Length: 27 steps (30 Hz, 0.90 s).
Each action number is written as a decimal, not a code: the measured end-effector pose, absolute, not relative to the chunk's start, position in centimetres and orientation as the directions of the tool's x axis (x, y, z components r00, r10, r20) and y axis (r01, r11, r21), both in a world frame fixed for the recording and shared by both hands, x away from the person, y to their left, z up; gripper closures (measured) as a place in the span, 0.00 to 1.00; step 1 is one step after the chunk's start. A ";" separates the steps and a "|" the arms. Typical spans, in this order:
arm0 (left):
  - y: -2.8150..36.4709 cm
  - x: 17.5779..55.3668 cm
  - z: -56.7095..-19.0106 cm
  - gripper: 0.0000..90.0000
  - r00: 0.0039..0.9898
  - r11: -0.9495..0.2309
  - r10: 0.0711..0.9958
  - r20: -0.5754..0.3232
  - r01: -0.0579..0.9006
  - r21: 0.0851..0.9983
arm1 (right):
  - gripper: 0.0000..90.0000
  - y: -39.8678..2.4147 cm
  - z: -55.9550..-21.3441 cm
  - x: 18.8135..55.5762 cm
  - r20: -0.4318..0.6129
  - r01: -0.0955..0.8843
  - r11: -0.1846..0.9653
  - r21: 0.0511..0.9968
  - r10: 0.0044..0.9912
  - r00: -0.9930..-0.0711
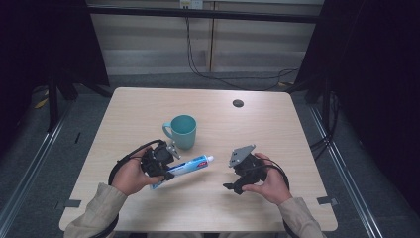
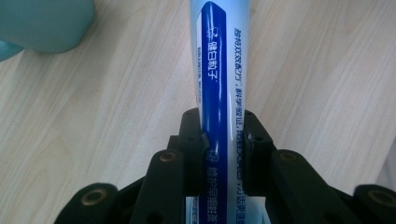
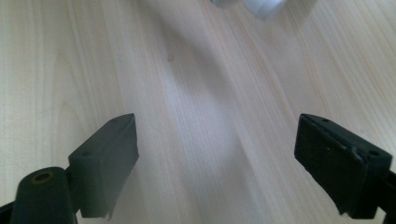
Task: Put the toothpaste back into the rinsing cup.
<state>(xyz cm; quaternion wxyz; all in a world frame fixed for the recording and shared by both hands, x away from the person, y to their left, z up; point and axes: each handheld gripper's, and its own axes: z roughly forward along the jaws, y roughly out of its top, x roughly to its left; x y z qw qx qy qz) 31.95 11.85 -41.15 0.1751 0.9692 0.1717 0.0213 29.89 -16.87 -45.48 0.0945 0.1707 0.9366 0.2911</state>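
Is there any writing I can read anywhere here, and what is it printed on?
"健白粒子": white characters on the blue stripe of the toothpaste tube, held in the left gripper.
Smaller lines of Chinese beside that stripe: too blurred to read for certain.
Teal mug: no writing visible.

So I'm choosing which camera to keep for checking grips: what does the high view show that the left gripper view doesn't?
High view: the whole teal mug with its handle, the tube's white cap, the right gripper with jaws apart and nothing between them, both hands, and a dark round spot on the table.
Left gripper view: the pads pressing the tube's sides, and its printed lettering.
Both: the blue-and-white toothpaste tube held by the left gripper, part of the mug, the wooden tabletop.
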 end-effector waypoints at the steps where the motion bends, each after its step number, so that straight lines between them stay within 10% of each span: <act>1: 11.8 31.9 -41.1 0.83 0.941 -0.881 0.338 -0.017 0.323 0.346 | 0.14 -16.8 -45.3 30.0 -0.072 0.262 0.772 0.579 0.369 -0.927; 27: 8.8 31.8 -40.7 0.83 0.961 -0.895 0.276 -0.027 0.267 0.358 | 0.15 -13.6 -42.6 31.2 -0.167 0.116 0.855 0.505 0.229 -0.959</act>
